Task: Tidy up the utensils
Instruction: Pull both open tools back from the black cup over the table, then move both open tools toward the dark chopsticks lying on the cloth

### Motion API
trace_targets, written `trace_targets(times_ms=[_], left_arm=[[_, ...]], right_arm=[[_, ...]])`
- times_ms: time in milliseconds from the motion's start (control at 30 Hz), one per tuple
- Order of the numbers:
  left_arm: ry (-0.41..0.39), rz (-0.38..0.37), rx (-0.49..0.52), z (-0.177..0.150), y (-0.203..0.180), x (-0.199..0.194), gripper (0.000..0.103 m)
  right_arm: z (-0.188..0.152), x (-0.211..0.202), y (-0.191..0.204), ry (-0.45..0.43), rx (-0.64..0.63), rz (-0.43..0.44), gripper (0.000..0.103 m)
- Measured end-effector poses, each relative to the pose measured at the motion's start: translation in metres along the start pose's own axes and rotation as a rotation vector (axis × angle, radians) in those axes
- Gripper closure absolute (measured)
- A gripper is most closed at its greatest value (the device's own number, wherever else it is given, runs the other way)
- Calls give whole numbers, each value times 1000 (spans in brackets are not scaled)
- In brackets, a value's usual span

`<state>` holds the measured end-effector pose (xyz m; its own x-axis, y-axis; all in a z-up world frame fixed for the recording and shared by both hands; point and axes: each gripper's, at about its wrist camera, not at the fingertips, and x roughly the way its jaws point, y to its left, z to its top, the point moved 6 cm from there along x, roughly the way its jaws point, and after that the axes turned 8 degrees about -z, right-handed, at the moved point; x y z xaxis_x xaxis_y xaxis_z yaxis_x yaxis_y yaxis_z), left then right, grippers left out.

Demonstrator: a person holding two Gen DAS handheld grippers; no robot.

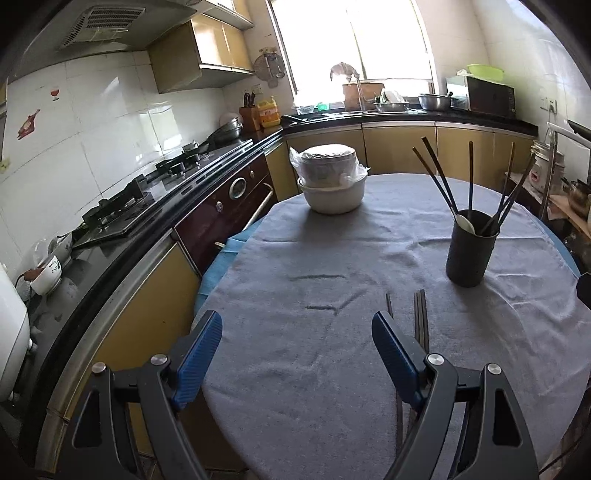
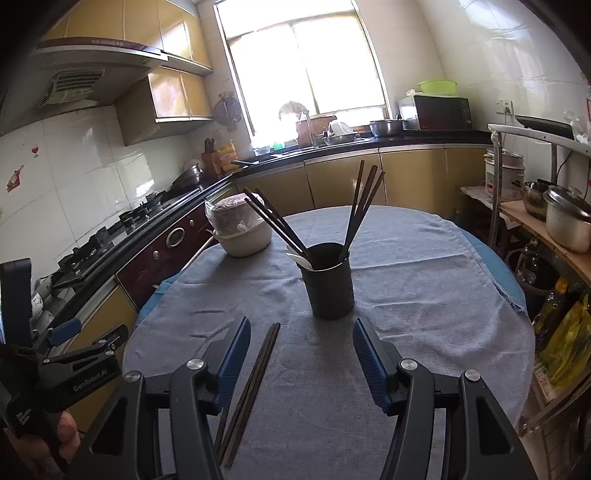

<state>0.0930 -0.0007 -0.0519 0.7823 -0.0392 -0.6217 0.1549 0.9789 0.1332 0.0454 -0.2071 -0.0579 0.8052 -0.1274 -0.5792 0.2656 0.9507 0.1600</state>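
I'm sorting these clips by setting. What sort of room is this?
A home kitchen, most likely: a gas hob under an extractor hood, a microwave on the counter by the window, and a cloth-covered table with a chopstick holder.

Harsh daylight floods through the far window (image 1: pixel 354 40), blown out to white glare, leaving near surfaces dim. Soft shadows fall toward the camera across the tablecloth (image 2: pixel 406 295). Fisheye distortion bends edges; corners vignette black in both views.
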Motion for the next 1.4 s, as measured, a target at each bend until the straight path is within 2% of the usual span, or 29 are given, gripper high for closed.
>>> trace_targets(times_ms=[400,1400], left_arm=[[12,-24,8,-4,-5,0,19],[36,-7,-3,-14,2,12,19]], right_arm=[[-5,6,-12,27,35,-25,42],[-14,10,-7,33,30,-22,41]])
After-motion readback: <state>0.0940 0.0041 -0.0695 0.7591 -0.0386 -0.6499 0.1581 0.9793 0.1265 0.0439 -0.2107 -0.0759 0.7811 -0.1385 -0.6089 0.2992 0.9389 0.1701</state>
